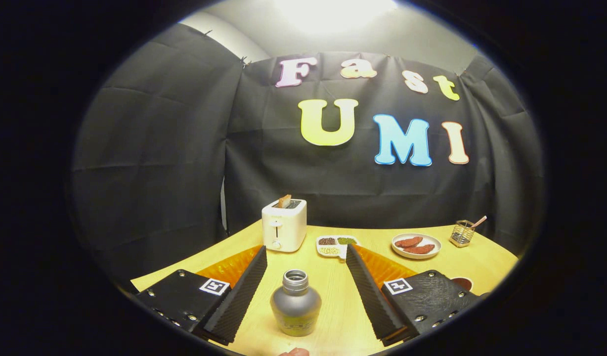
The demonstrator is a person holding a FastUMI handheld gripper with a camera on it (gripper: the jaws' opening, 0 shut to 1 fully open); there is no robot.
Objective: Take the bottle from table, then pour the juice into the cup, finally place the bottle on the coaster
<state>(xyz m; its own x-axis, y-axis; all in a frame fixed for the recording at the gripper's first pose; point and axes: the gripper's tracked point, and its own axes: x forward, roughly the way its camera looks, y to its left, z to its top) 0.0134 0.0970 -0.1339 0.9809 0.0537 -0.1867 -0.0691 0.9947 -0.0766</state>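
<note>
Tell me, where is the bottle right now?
In the gripper view, the bottle stands upright on the table, between the two fingers of the open claw, which are not touching it. The toaster sits beyond it.

1. Hand-held gripper (306, 277): two long fingers (244, 291), black, wedge-shaped, tapering toward the tips.
2. Inner finger faces: ribbed black foam-like padding, fine ridges.
3. Finger mounts: flat black plates, silver screws along the edges.
4. Each plate carries a square white tag with a black fiducial pattern.
5. Orange translucent parts visible behind both fingers.
</note>
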